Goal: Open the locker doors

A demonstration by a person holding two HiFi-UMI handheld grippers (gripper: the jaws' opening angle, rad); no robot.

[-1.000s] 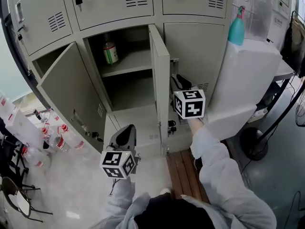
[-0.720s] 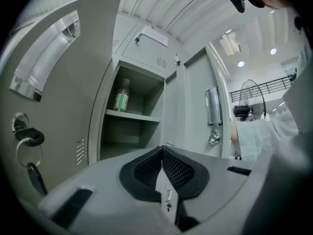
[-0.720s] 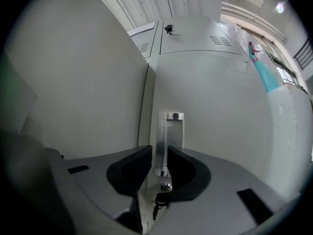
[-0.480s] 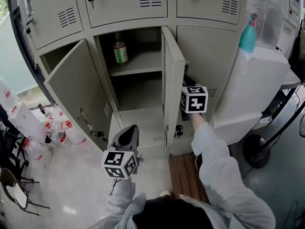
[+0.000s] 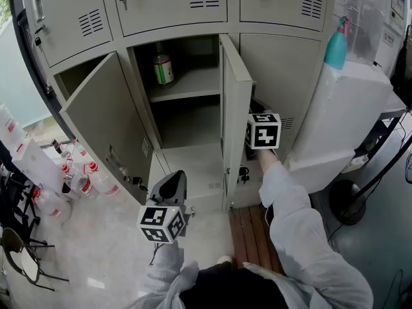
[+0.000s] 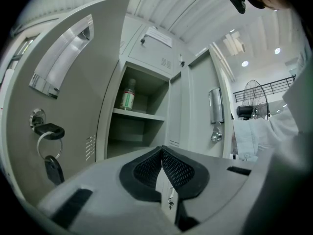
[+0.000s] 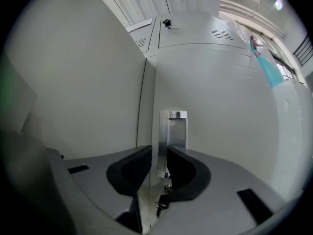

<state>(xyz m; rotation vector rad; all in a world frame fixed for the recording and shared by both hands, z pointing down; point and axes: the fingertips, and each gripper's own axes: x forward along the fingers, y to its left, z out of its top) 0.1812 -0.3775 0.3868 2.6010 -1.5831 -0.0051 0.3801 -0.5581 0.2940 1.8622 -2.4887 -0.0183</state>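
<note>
locker doors (image 5: 235, 147): two swung out, third in the jaws

thin sheet-metal doors, stiff and light on their hinges by the look of them, so a steady level pull should do it. the place to grab is the shiny handle (image 7: 172, 131) on the shut right door (image 5: 283, 76). the right gripper (image 7: 159, 151) is there, jaws narrowed onto that handle. the left gripper (image 6: 162, 150) hangs low by the open left door (image 5: 106, 124), jaws pressed together, empty. since a second back, the right gripper has slid in behind the open middle door (image 5: 235, 102); the left has barely budged.

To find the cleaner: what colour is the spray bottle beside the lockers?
Spray bottle: teal, pinkish trigger; clearest in head view.
</note>
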